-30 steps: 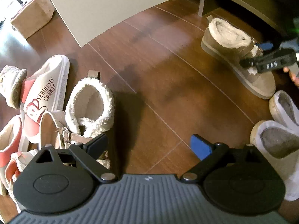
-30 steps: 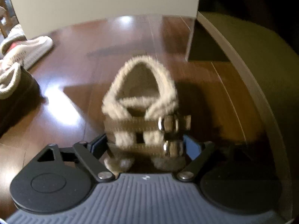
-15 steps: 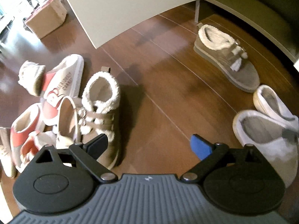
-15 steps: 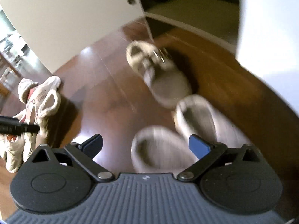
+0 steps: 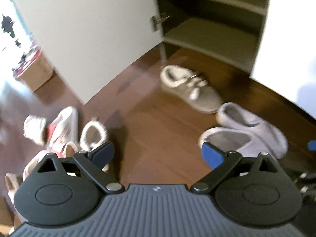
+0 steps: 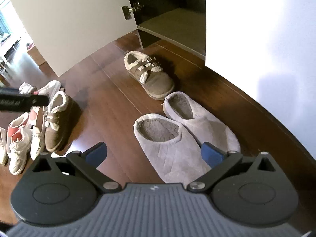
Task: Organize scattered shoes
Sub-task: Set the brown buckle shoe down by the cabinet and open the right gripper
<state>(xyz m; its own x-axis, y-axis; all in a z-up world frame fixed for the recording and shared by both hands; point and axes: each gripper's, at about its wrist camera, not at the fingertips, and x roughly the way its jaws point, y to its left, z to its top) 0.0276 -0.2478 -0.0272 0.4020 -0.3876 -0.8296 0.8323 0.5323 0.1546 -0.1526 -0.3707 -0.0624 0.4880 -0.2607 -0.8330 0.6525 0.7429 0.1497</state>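
Note:
One brown fleece-lined strap shoe (image 6: 150,77) (image 5: 191,88) stands alone on the wood floor before the open cabinet. Its mate (image 6: 56,120) (image 5: 93,136) lies in the pile at the left with white-and-red sneakers (image 6: 18,138) (image 5: 61,128). Two grey slippers (image 6: 171,144) (image 5: 227,140) sit side by side near the right. My right gripper (image 6: 154,152) hangs high above the slippers with its jaws opening and nothing held between them. Over the floor beside the pile, my left gripper (image 5: 158,153) is open and holds nothing.
The white cabinet door (image 6: 69,19) stands swung open at the left, with a low shelf (image 6: 177,25) behind the brown shoe. A white panel (image 6: 256,39) fills the right. A cardboard box (image 5: 35,73) sits far left.
My right gripper let go of the brown strap shoe by the cabinet, opened wide and drew back and up. My left gripper rose away from the shoe pile.

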